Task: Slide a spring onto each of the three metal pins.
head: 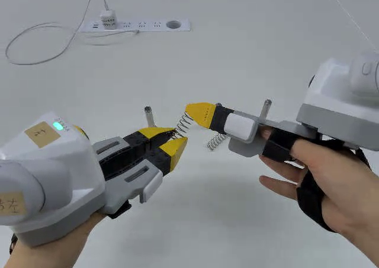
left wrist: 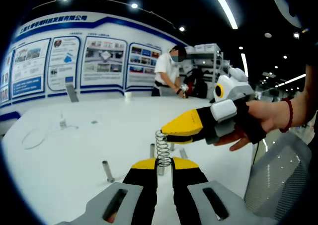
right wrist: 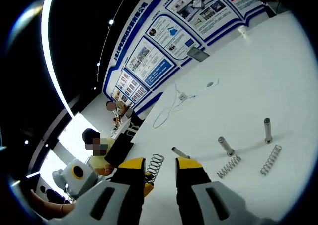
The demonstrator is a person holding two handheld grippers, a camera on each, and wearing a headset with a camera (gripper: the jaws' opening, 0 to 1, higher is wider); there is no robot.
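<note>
Risk: my left gripper (head: 176, 139), lower left, nips the spring (head: 184, 124) only by its low end at centre frame, so a sideways nudge could buckle it or ping it off. Left jaws are closed on it. The right gripper (head: 200, 114) is parted at the spring's top, gripping nothing, with a pin (head: 267, 107) behind it at right.

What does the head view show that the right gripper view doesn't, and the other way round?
Head view adds: the person's hand holding the right gripper, and a small green light on the left gripper.
Right gripper view adds: blue-and-white wall posters, people at the far end, and a second loose coiled metal spring.
Both share: the held coiled metal spring pinched in the left gripper, silver metal pins, and the white table.
</note>
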